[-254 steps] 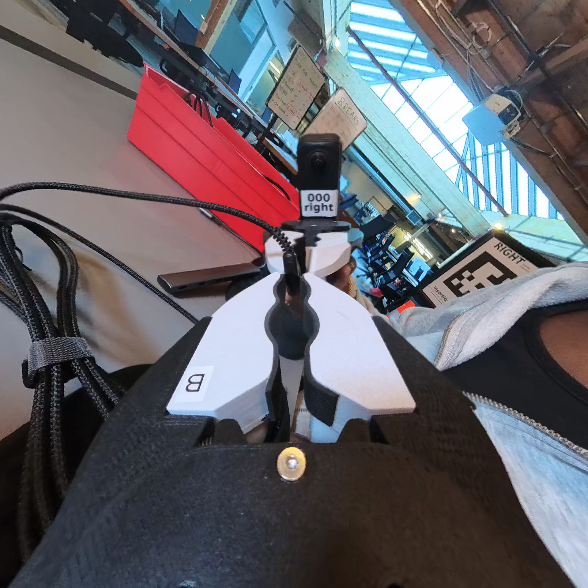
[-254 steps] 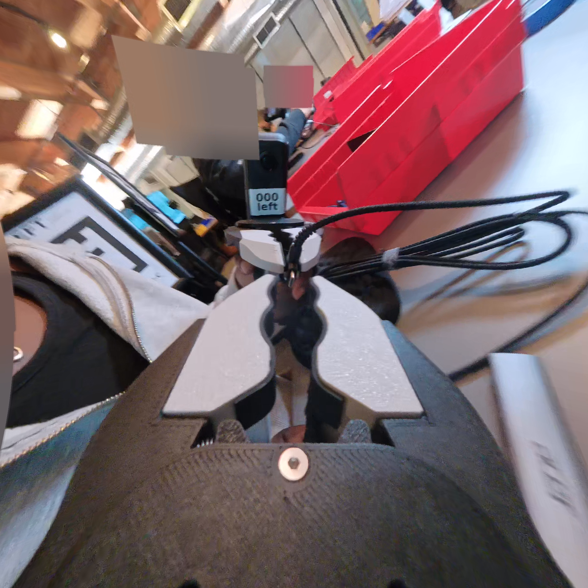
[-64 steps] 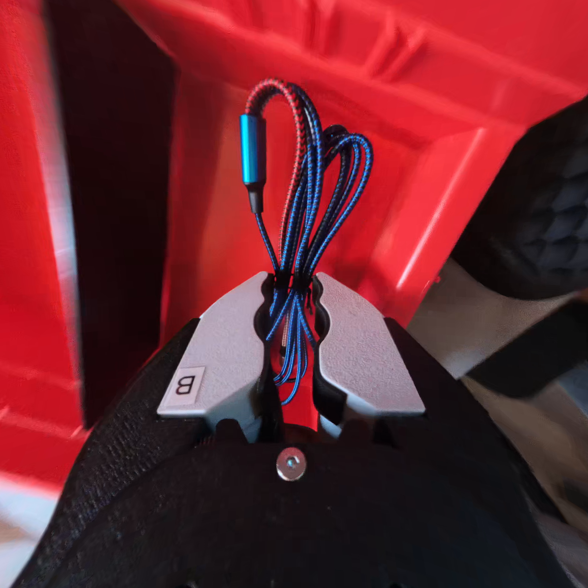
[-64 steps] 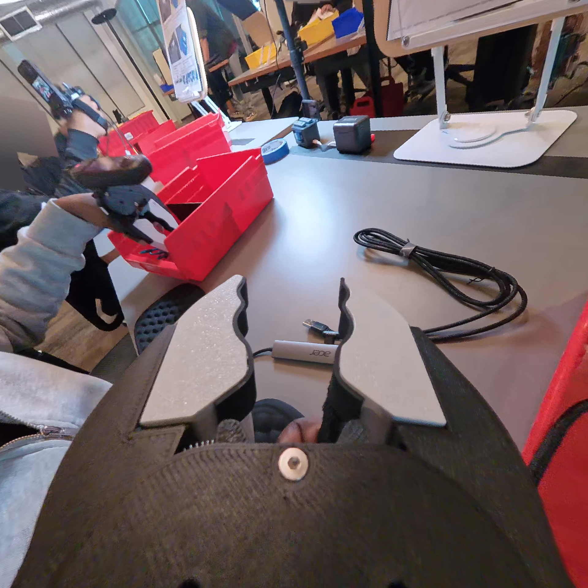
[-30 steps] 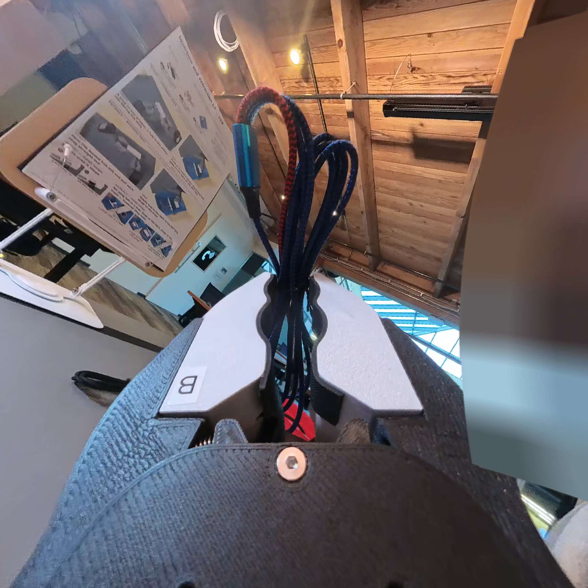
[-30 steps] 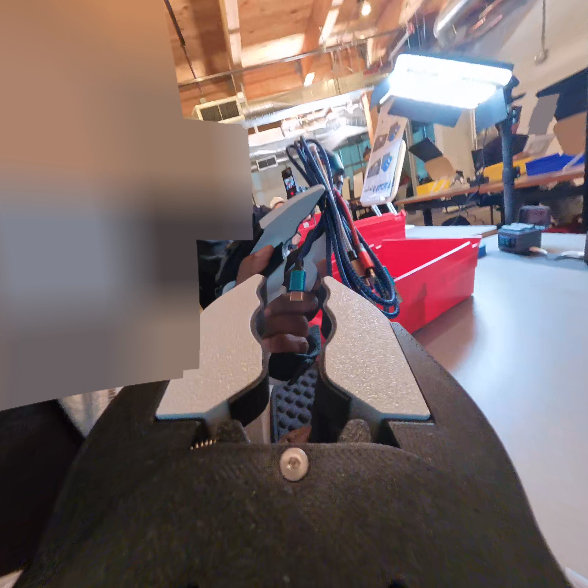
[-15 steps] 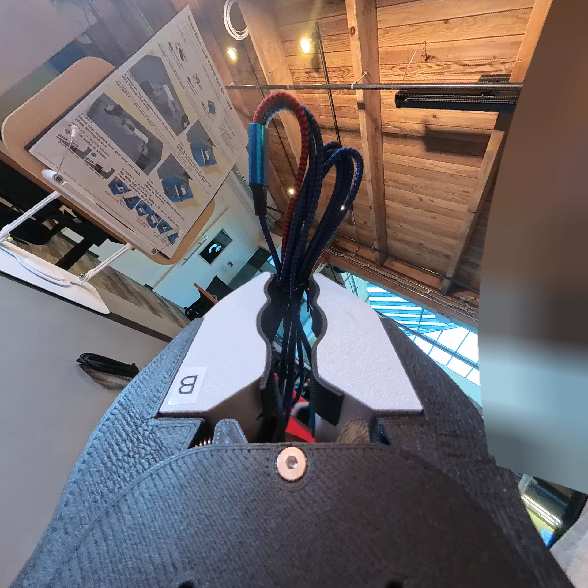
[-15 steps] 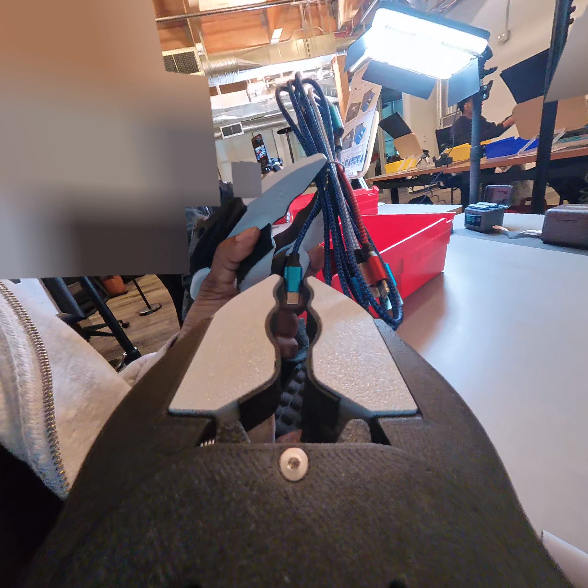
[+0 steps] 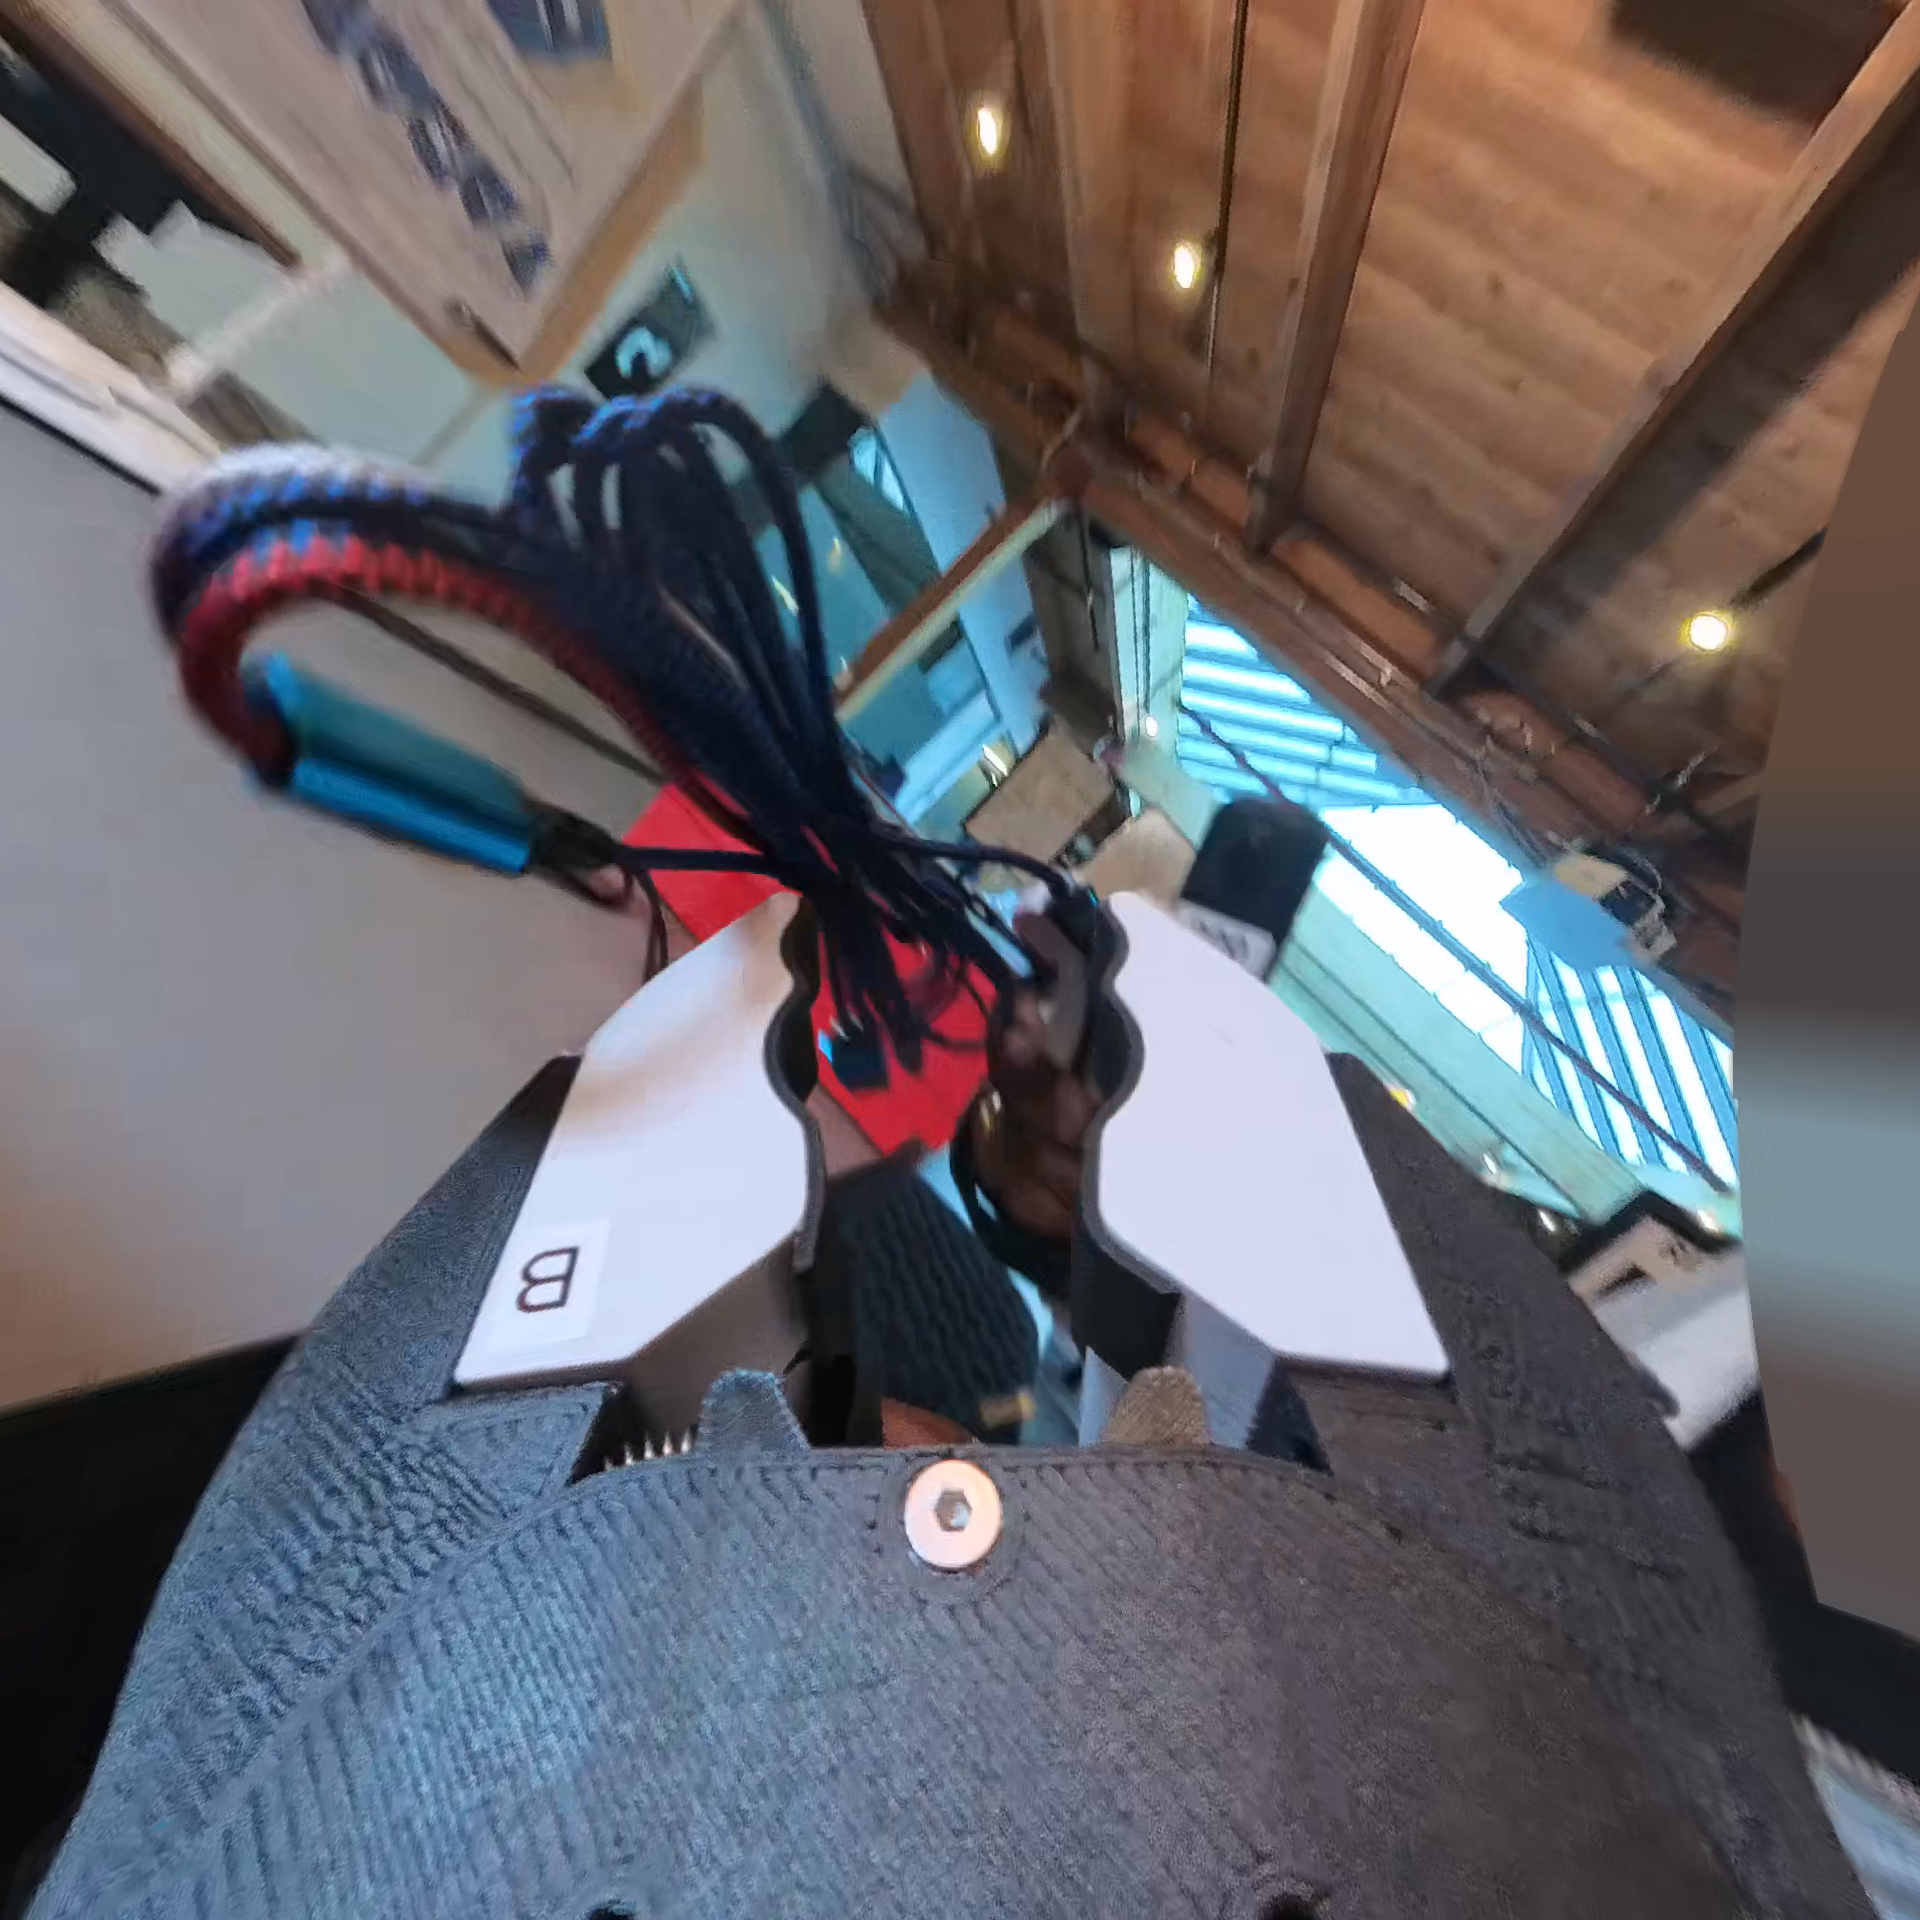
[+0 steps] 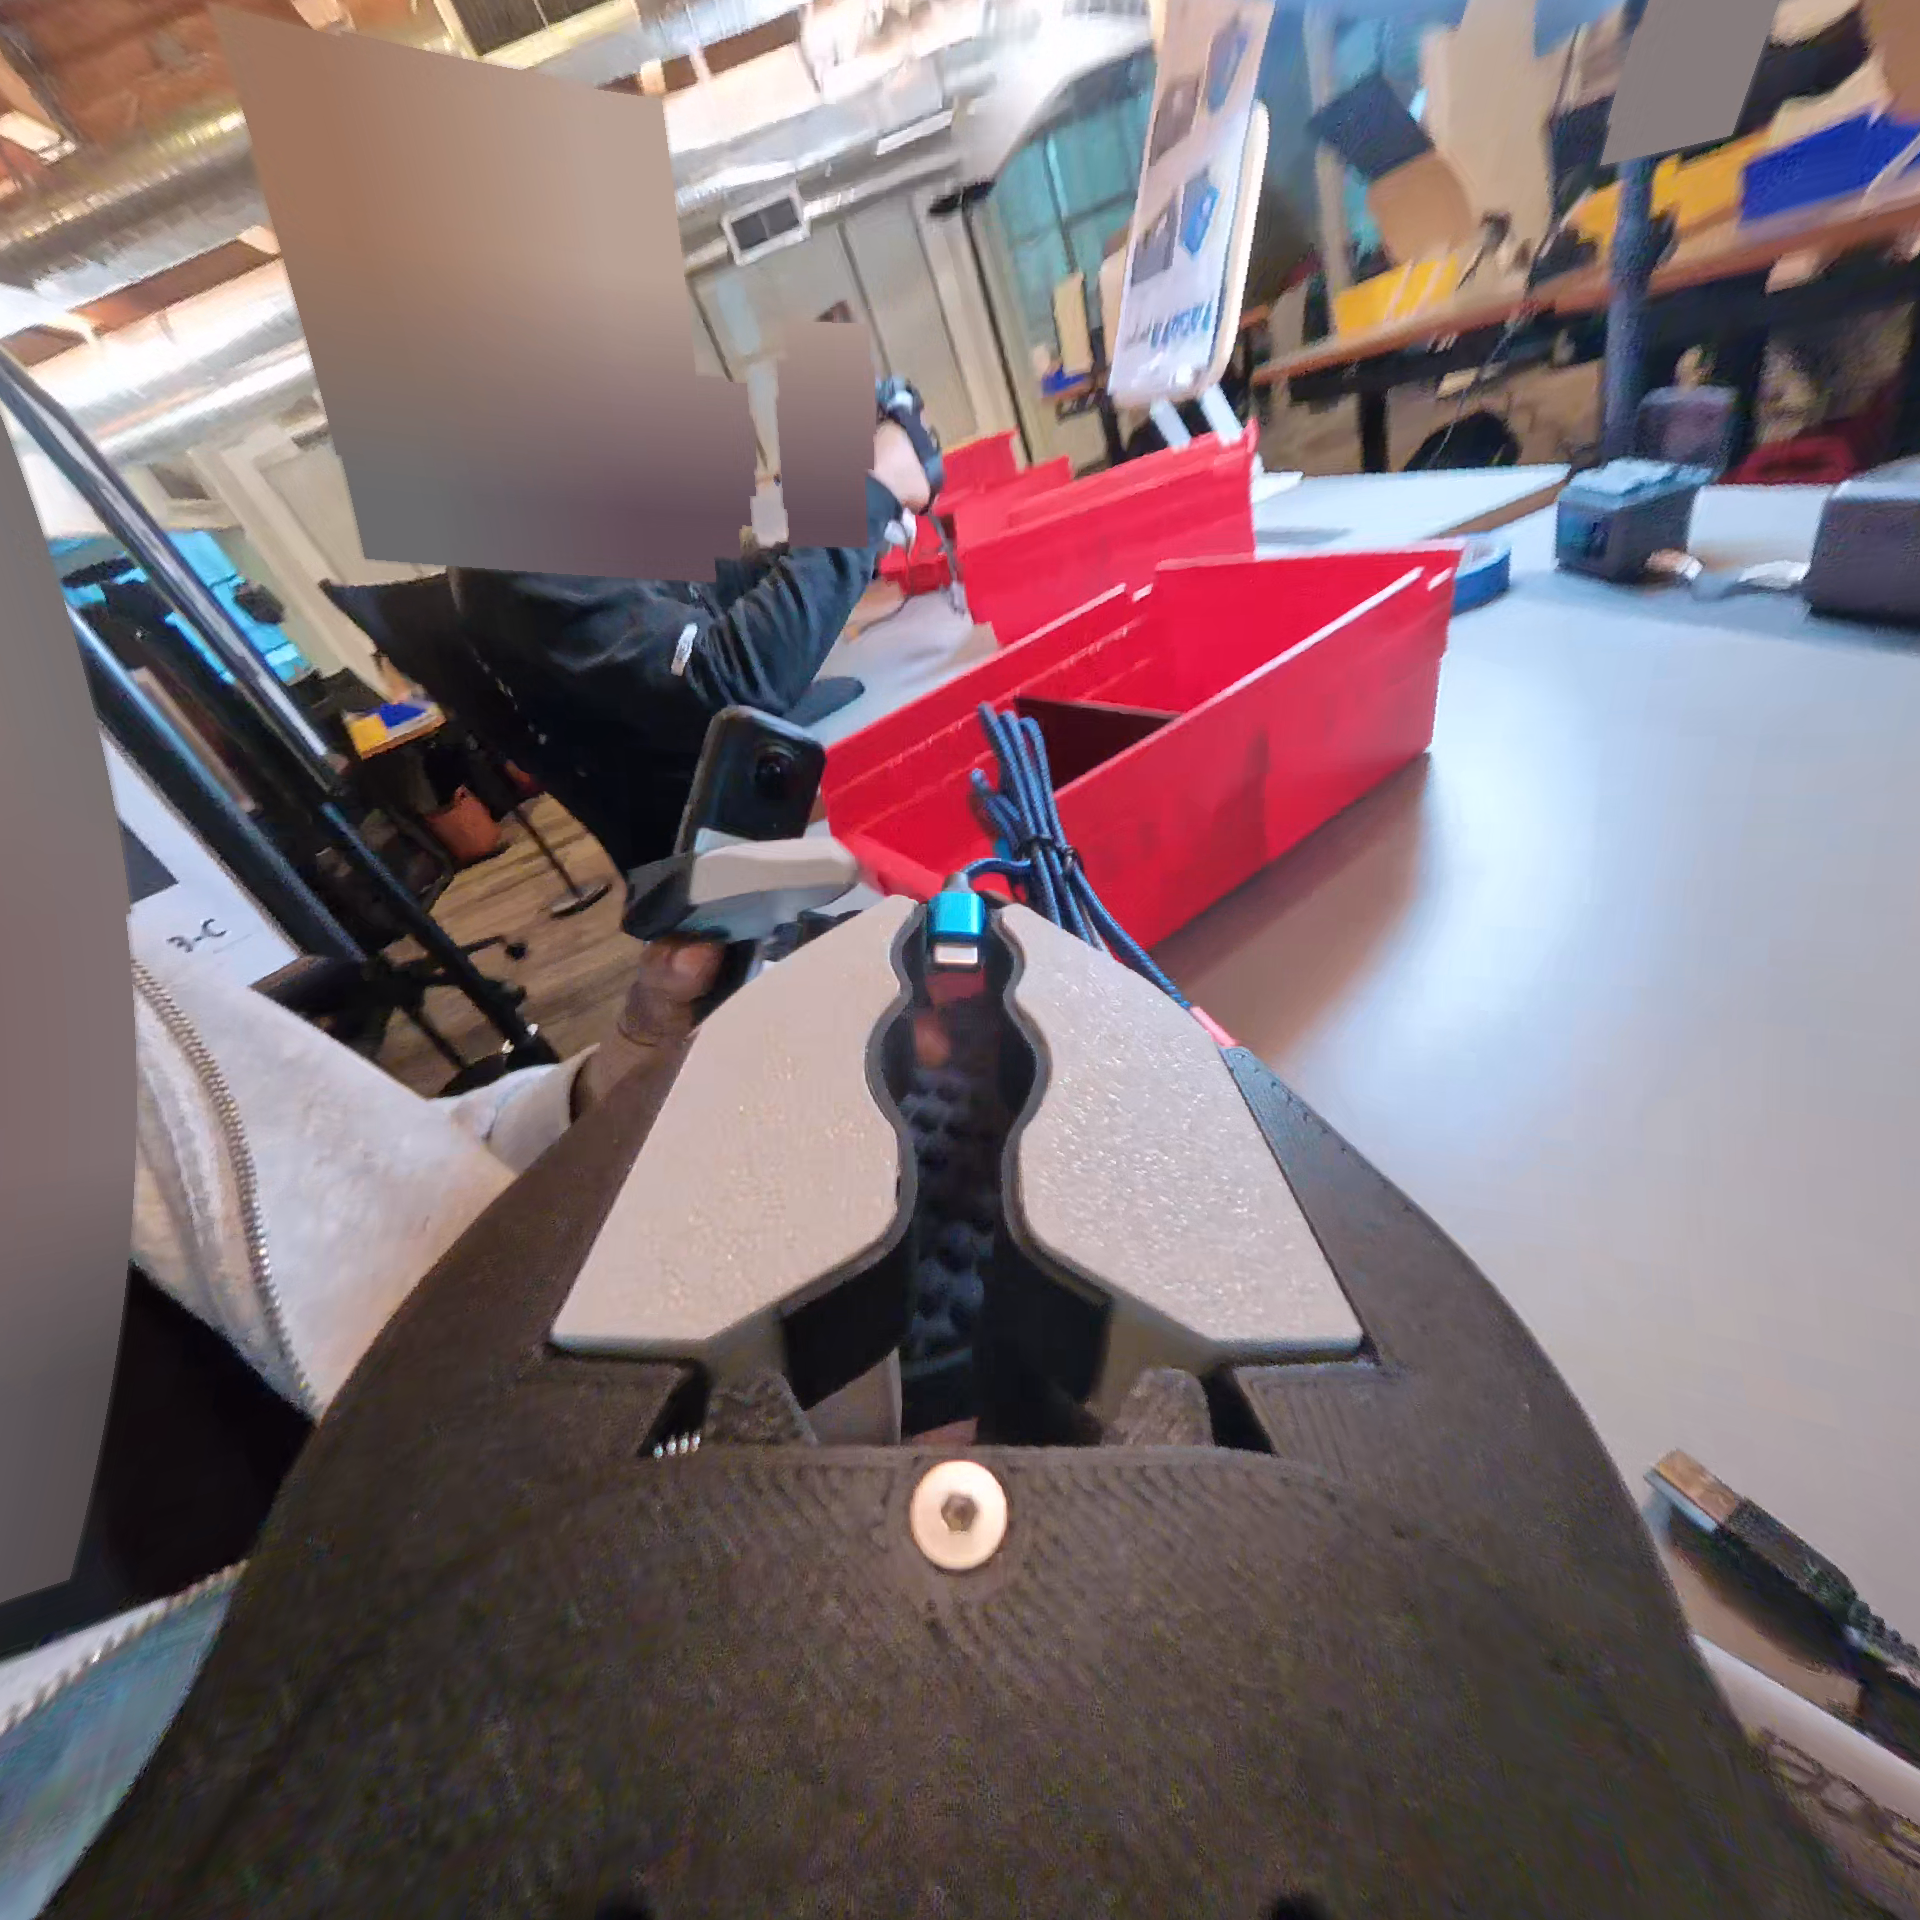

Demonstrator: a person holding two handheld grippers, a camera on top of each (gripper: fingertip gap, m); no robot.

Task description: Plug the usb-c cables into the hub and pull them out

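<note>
Right wrist view gives us the big picture: a wide grey table (image 10: 1558,883) with a red bin (image 10: 1195,748) standing on it, well beyond the tools. Down at the lower right edge, a flat dark-ended slab (image 10: 1766,1548) lies on the table — possibly the hub, but too little of it shows to be sure. Nothing is plugged into it that can be seen.

Closer in, the blue braided cable bundle (image 10: 1023,810) hangs in the air between the two tools, still coiled, off the table. In the left wrist view the same bundle (image 9: 665,582) fans up and to the left, a red-braided stretch looping over a blue metal sleeve (image 9: 405,774).

Now the tools. The right gripper (image 10: 958,940) has its fingers pressed in on the teal plug (image 10: 954,920), metal tip pointing back toward the camera — a tidy pinch right at the fingertips. The left gripper (image 9: 951,940) stands spread, jaws apart, with the thin strands of the bundle running through the gap rather than clamped.

So where are we? By my reading, early in this cable's round: connector secured, bundle handed across, but no insertion yet. Left to do: carry the plug to the hub, line it up, push it home, then pull it out.
</note>
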